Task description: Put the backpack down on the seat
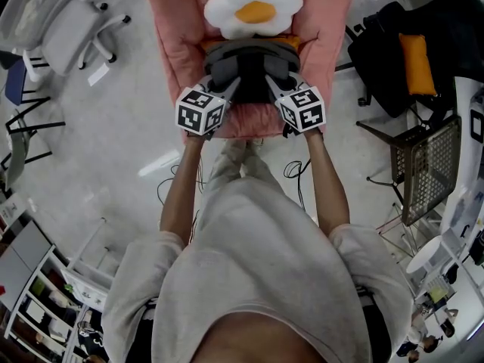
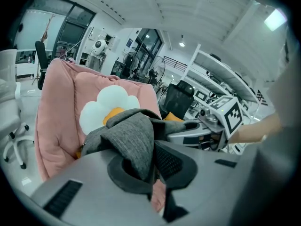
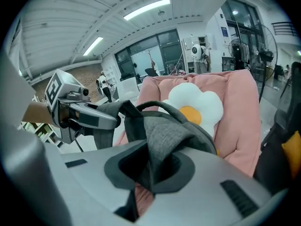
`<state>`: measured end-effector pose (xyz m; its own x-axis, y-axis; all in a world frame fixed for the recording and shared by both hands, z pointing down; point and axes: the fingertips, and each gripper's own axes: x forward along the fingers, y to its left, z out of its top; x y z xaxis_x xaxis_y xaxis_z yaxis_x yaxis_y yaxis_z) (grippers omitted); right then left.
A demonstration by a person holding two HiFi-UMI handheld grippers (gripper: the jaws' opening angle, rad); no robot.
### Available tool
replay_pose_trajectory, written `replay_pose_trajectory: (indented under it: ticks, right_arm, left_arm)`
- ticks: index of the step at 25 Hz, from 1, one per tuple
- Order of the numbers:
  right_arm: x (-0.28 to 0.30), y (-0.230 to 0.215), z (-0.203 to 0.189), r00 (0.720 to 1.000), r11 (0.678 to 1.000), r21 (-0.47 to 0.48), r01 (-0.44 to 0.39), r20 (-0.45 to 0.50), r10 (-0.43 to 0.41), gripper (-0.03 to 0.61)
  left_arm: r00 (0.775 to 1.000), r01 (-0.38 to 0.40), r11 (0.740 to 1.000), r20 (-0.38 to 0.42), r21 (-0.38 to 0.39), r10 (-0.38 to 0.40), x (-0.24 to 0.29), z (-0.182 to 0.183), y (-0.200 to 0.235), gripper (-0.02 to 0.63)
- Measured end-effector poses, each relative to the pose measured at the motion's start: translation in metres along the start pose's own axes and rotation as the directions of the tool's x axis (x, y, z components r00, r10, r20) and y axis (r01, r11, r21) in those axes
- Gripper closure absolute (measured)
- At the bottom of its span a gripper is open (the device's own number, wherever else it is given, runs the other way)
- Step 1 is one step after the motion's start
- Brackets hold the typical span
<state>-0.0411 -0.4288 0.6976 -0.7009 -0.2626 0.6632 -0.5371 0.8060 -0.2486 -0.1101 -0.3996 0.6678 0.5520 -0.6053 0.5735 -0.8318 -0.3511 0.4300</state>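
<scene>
**Backpack** (image 1: 249,60): grey fabric with darker straps, hanging between both grippers over the front half of the seat, just below the egg cushion. Its contents are not visible, and it cannot be told whether its base touches the seat pad.

**Left gripper** (image 1: 229,84): jaws nearly closed, pinching a fold of the backpack's grey fabric.

**Right gripper** (image 1: 274,83): jaws nearly closed, clamped on another fold of fabric beside the top handle loop.

**Marker cubes**: one on each gripper, printed with black-and-white squares.

**Seat** (image 1: 172,29): pink padded armchair with raised sides. It holds one item.

**Egg cushion** (image 1: 253,7): white lobes and an orange yolk, propped against the backrest behind the backpack.

**Surroundings**:
- White office chair (image 1: 54,20), well apart to the left.
- Black chair (image 1: 389,44) to the right, carrying an orange cushion (image 1: 417,63).
- Mesh-back chair (image 1: 432,169), nearer on the right.
- Loose cables (image 1: 172,184) on the grey floor (image 1: 113,127), near the person's feet.
- Shelving (image 1: 41,297) at the lower left.
</scene>
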Motion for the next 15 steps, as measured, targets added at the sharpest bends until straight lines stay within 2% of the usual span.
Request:
replay_pose_trajectory:
  ticks: [15]
  right_arm:
    - [0.040, -0.029, -0.003, 0.997, 1.000, 0.023, 0.017, -0.072, -0.016, 0.545]
  left_arm:
    - [1.000, -0.007, 0.999, -0.020, -0.050, 0.006, 0.029, 0.010, 0.038, 0.583]
